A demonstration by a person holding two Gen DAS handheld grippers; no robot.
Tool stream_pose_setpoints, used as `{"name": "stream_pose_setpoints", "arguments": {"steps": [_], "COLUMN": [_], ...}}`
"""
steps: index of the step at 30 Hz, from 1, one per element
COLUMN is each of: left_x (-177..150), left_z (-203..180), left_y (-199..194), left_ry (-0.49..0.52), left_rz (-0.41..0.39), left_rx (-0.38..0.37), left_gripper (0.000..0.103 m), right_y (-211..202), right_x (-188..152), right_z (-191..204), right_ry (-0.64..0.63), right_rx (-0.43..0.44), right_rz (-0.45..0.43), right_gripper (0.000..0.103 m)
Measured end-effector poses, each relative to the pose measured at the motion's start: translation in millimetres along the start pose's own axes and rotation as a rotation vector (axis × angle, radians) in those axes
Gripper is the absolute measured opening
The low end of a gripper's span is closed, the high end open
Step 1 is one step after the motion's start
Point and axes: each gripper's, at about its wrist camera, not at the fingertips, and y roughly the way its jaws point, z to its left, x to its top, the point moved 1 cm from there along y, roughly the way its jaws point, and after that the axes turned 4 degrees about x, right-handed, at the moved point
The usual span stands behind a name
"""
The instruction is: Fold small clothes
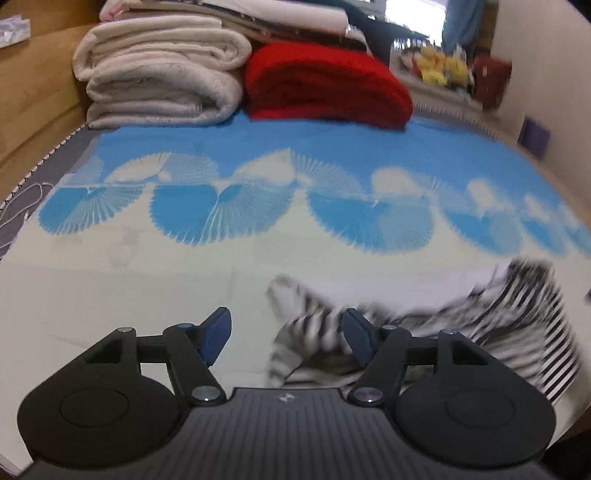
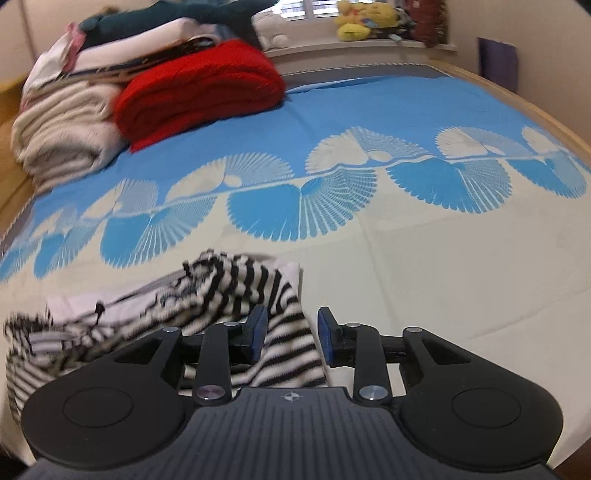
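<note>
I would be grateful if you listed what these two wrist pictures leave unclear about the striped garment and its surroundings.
- Striped garment, left wrist view: motion blur smears it and the picture's right edge cuts it off, so its shape is unclear.
- Striped garment, right wrist view: the right gripper body covers its near part, and its crumpled left end is blurred.
- Yellow items on the sill: too small and blurred to identify.

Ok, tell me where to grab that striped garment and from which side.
Take the striped garment by its flat lower edge near the right gripper, coming from above with one finger either side of the hem. That part lies smooth on the bedsheet; the rest is bunched, so a pinch there would likely catch several layers.
</note>
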Motion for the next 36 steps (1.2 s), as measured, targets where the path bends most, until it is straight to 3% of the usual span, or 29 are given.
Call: {"name": "stream_pose_setpoints", "arguments": {"steps": [2, 4, 8, 13, 19, 22, 24, 25, 26, 27, 29, 33, 36], "left_x": [-7.6, -8.0, -12.5, -10.3, 1.8, 9.8, 14.5, 16.8, 20.9, 25.4, 37.4, 65.8, 78.0], "left_z": [6.2, 6.6, -10.0, -33.4, -33.8, -35.9, -40.7, -41.0, -38.5, -35.1, -22.9, 2.8, -6.2], "left_y": [14.7, 15.2, 39.7, 64.8, 98.8, 106.1, 110.1, 112.0, 115.0, 117.1, 118.4, 114.2, 121.9], "left_ry": [-0.011, 0.008, 0.124, 0.266, 0.263, 0.266, 0.28, 0.283, 0.271, 0.251, 0.183, -0.009, -0.002], "left_rz": [0.108, 0.08, 0.152, 0.135, 0.14, 0.122, 0.123, 0.126, 0.127, 0.125, 0.094, -0.039, -0.1], "left_rx": [-0.035, -0.045, -0.015, -0.005, -0.033, -0.072, -0.109, -0.125, -0.128, -0.124, -0.12, -0.103, -0.061], "left_gripper": [0.071, 0.074, 0.074, 0.074, 0.072, 0.061, 0.042, 0.026, 0.01, 0.006, 0.002, 0.002, 0.002], "right_y": [-2.1, -0.7, 8.9, 38.5, 83.6, 103.6, 111.3, 115.1, 119.6, 123.3, 127.0, 121.0, 112.5], "right_x": [-4.2, -7.7, -12.0, -6.5, 7.7, 8.4, 13.4, 16.5, 19.7, 22.9, 29.7, 51.3, 72.0], "right_z": [-2.7, -7.3, -11.0, -4.2, 16.4, 33.3, 41.5, 43.6, 45.1, 45.9, 45.9, 37.4, 26.3], "right_ry": [-0.021, -0.027, -0.054, -0.099, -0.19, -0.3, -0.343, -0.351, -0.357, -0.354, -0.333, -0.209, -0.072], "right_rx": [-0.011, -0.018, -0.018, -0.012, 0.044, 0.058, 0.055, 0.051, 0.049, 0.059, 0.095, 0.164, 0.111], "right_rz": [0.007, 0.027, 0.039, 0.057, 0.061, 0.068, 0.053, 0.049, 0.055, 0.061, 0.057, -0.031, -0.162], "right_gripper": [0.04, 0.041, 0.045, 0.046, 0.049, 0.049, 0.049, 0.049, 0.041, 0.026, 0.005, 0.004, 0.004]}}
